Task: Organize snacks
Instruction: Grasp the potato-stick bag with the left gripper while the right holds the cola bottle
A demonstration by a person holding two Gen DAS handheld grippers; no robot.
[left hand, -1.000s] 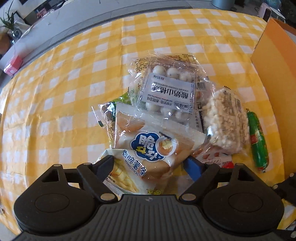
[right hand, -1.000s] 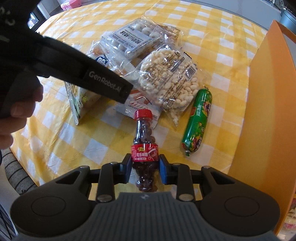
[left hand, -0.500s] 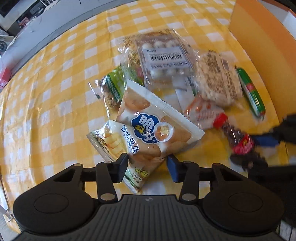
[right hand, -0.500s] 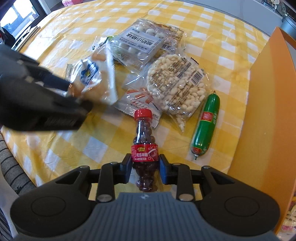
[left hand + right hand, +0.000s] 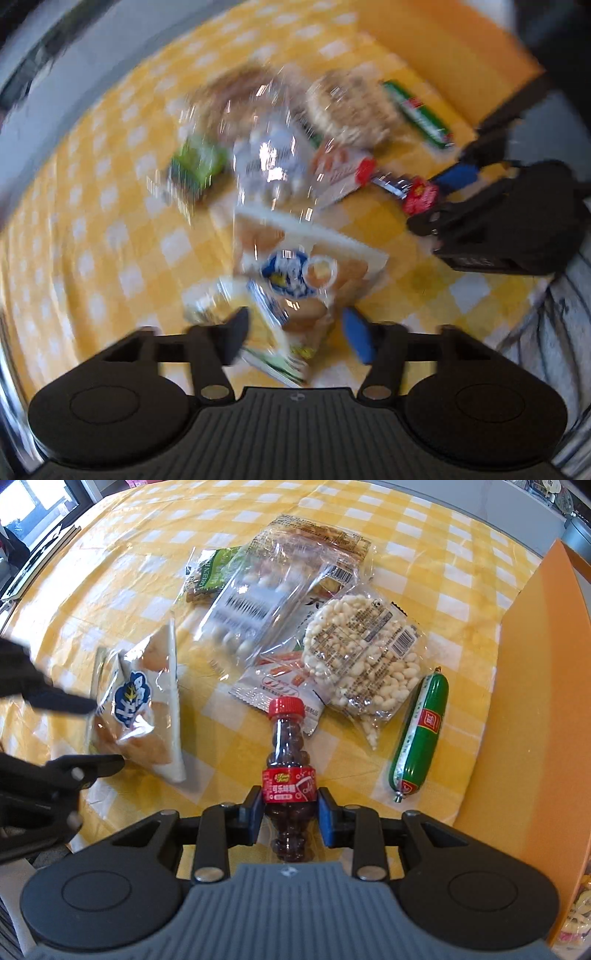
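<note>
Clearly the coming move turns on the orange box along the right edge of the right wrist view: it stands just right of everything the right gripper holds or faces. That gripper has its blue pads closed on the labelled waist of a small candy bottle, whose long axis runs straight up the frame, red cap away from the camera, base toward it. The bottle sits at lower centre, between the pads, over the yellow checked tablecloth. My judgement is that the right hand is the nearer one to the box and need only swing rightward.

At the left of that view, the left gripper grips two bags together, a blue-logo biscuit bag and a potato stick bag behind it. Its own view is badly blurred, yet the fingers show pressed against the bundle's lower end at bottom centre, held narrowly apart by the packets.

Lying loose in mid-frame are a clear tray of white balls, a puffed rice cake and, closest to the box, a green sausage with its long axis running nearly parallel to the box wall.
</note>
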